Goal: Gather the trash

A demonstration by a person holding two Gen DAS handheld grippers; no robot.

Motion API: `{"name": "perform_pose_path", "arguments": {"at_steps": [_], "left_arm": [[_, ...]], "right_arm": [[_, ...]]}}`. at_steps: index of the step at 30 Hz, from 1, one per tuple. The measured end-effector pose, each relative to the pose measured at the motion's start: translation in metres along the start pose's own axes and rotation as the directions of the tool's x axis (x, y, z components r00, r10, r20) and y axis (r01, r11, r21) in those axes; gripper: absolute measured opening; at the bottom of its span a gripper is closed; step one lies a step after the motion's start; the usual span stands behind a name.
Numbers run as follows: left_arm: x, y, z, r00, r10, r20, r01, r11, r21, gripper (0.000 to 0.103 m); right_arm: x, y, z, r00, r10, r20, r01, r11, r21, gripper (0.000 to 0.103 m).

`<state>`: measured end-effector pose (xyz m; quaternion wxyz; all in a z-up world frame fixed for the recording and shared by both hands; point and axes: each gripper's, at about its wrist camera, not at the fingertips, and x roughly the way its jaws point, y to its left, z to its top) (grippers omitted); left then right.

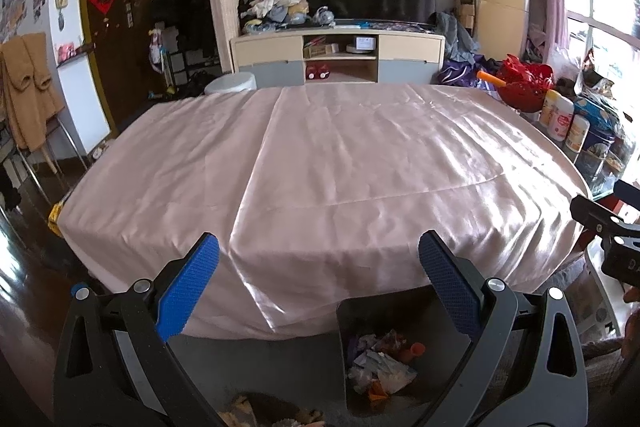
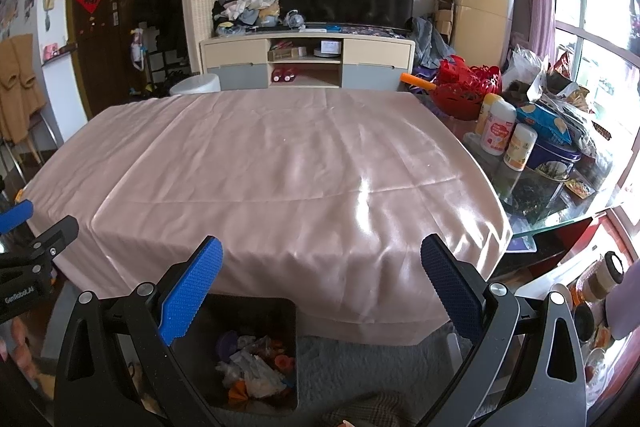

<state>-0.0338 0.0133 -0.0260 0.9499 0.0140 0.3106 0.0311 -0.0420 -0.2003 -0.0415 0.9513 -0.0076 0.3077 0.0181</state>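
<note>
Left gripper (image 1: 319,254) fingers spread wide, nothing held; I see the bin (image 1: 382,355) below it, at the near edge of the pink-covered table (image 1: 320,155), full of trash (image 1: 380,367). Right gripper (image 2: 321,257) likewise wide apart and empty, bin (image 2: 248,355) beneath its left finger, trash (image 2: 256,367) inside.
</note>
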Motion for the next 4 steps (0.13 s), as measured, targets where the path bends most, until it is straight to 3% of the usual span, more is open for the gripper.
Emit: {"name": "perform_pose_path", "arguments": {"at_steps": [4], "left_arm": [[-0.0006,-0.0004,-0.0001,1.0,-0.014,0.002,0.014,1.0,0.0,0.095]], "right_arm": [[0.0002,-0.0002,0.0003,1.0,0.0,0.0,0.0,1.0,0.0,0.1]]}}
